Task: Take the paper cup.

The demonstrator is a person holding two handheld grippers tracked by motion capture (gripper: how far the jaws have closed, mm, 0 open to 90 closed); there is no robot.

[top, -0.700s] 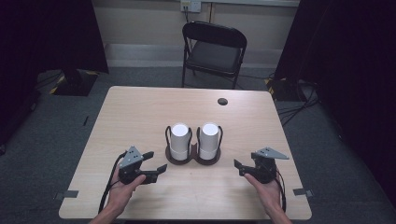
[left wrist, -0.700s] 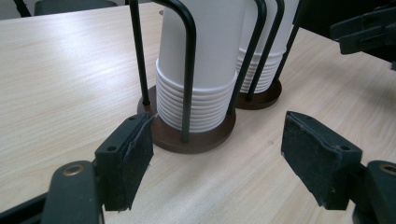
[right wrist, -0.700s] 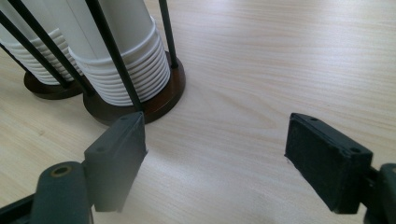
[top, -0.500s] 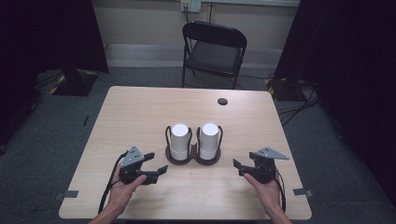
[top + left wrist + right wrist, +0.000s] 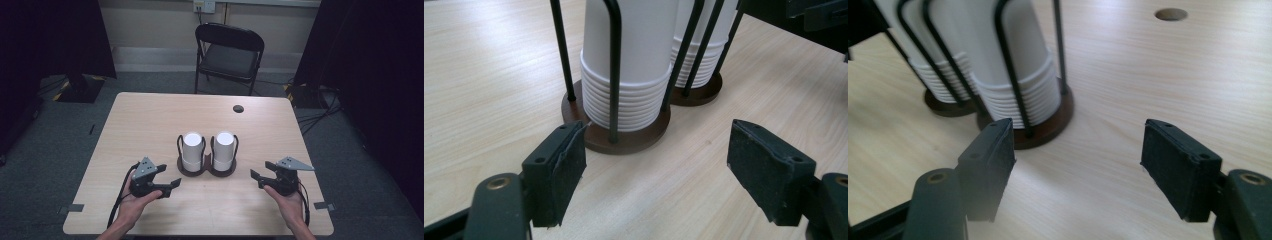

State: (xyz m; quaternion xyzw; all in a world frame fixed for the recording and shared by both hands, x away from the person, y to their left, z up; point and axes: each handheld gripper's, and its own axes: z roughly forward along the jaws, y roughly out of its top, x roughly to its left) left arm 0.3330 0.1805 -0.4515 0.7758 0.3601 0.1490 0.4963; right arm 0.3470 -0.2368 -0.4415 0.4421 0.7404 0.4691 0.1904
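Standing mid-bench, two cup stacks [image 5: 192, 150] [image 5: 224, 148] sit in wire holders [image 5: 206, 167]. I keep my left hand-held gripper [image 5: 171, 185] and right hand-held gripper [image 5: 256, 178] apart and empty. Grabbing carelessly might catch a wire and tip everything.

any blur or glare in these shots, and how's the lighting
High view: table evenly lit, surroundings dark, slightly soft. Left gripper view: cup stacks sharp, near pads a bit soft. Right gripper view: bright glare washes out the table top right, left pad blurred.
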